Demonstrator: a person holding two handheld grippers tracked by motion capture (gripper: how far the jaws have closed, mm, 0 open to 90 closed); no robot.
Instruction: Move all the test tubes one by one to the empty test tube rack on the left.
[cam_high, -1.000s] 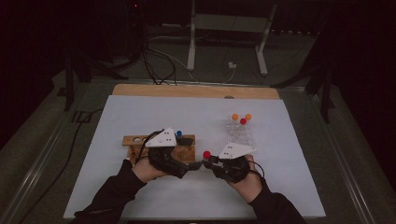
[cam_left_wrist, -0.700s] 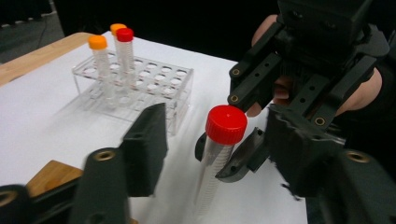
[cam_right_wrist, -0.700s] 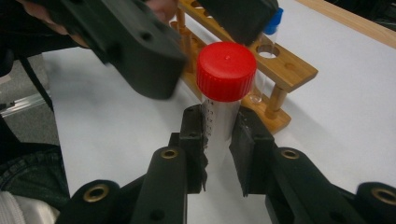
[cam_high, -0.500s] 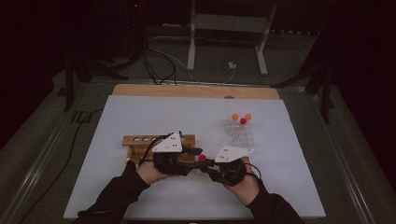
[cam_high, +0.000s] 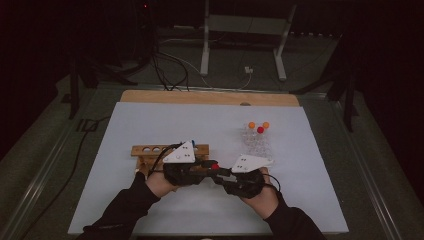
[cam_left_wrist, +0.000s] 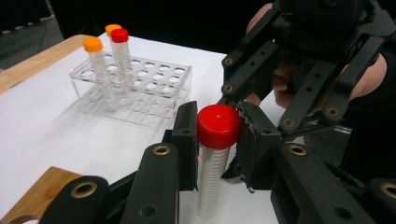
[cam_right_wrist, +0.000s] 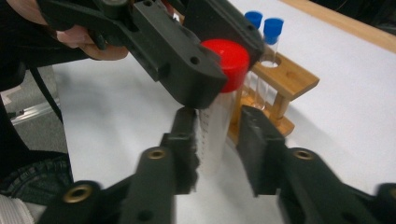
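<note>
White table (cam_high: 150, 125), red-capped tube (cam_left_wrist: 217, 127) between left hand-held gripper (cam_left_wrist: 215, 140) jaws

White table (cam_high: 150, 210), wooden rack (cam_high: 150, 150), clear rack (cam_high: 256, 142)

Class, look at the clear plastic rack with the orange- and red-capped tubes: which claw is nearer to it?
The right claw. Its hand sits just below the clear rack; the left claw comes in from farther left, by the wooden rack.

No readable text or labels.
</note>
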